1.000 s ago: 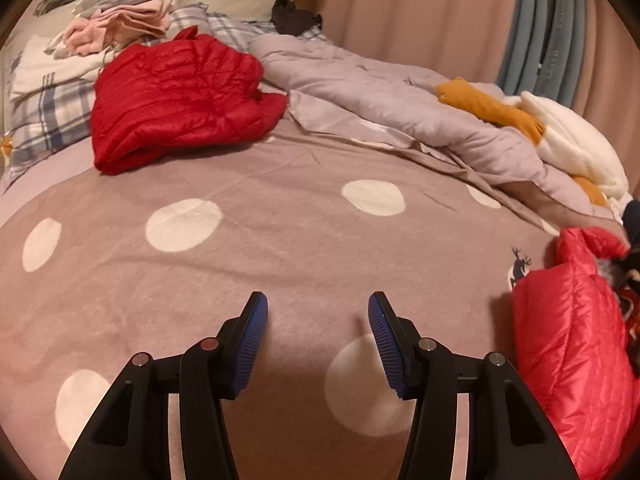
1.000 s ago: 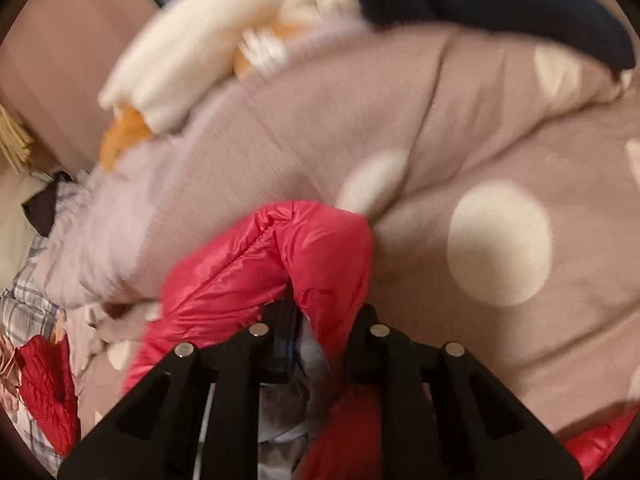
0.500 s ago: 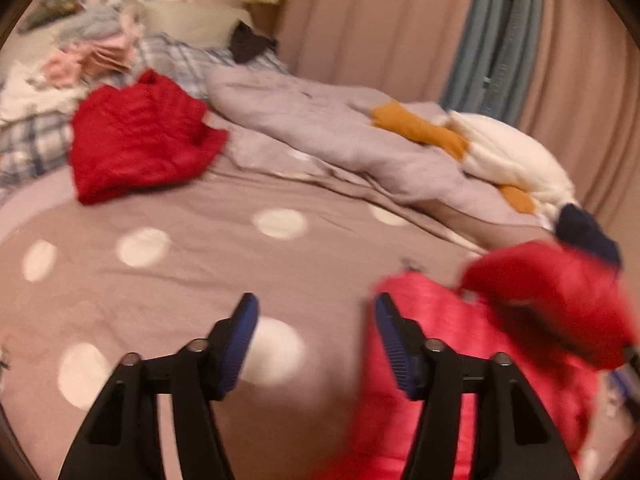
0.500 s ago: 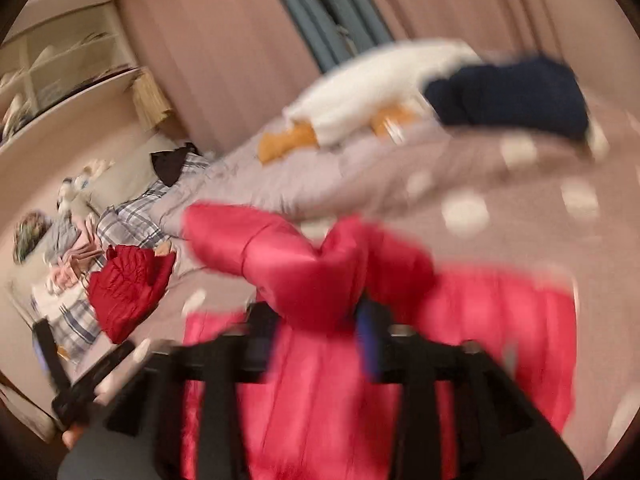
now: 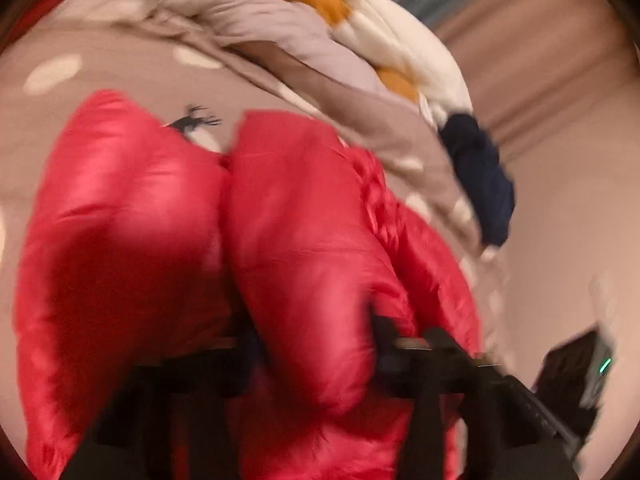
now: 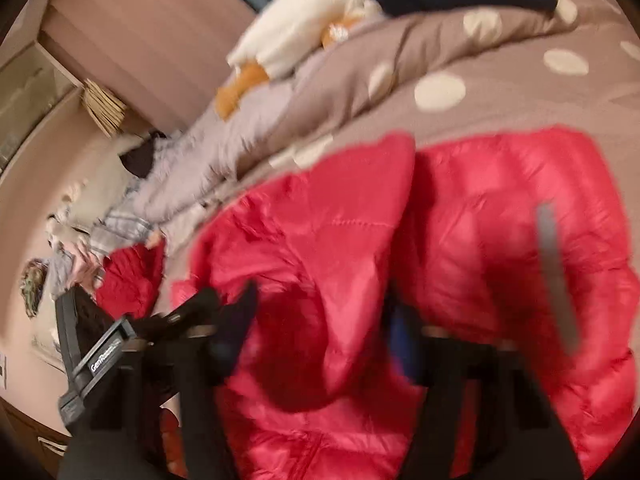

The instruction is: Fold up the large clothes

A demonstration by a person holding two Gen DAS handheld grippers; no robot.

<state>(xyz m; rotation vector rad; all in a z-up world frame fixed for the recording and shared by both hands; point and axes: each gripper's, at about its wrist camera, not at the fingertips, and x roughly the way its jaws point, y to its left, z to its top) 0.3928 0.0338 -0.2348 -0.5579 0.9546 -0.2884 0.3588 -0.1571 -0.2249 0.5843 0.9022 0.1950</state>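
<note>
Progress first: pretty early days, by the look of it. Nothing resembling a neat fold can be seen on the red jacket (image 5: pixel 304 248) yet; it's bunched up on the spotted blanket (image 6: pixel 472 92), with puffy lobes flopped over the fingers of both tools.

Closest to the lens, the left gripper (image 5: pixel 312 340) is buried in fabric. A fat lobe sits between its jaws, which look fairly wide apart, but whether the cloth is actually pinched can't be told through the blur. Same story on the right gripper (image 6: pixel 320 332): a fold of jacket fills the gap between the jaws, and a real grip can't be confirmed.

Material-wise, the jacket is shiny, slippery-looking quilted down, stitched into soft pillowy panels, so it's judged likely to spring back open unless pressed flat. A grey strip (image 6: pixel 556 272), maybe a zip or trim, runs down one panel.

Just past the jacket, the blanket is matte and fuzzy, brown with cream dots and a small deer print (image 5: pixel 192 120). Further beyond the jacket, a rumpled lilac duvet (image 5: pixel 248 12), a fluffy white-and-orange garment (image 5: pixel 396 36) and a dark navy item (image 5: pixel 480 168) are heaped. Well beyond it in the right view, a second red jacket (image 6: pixel 132 276) is seen bundled up.
</note>
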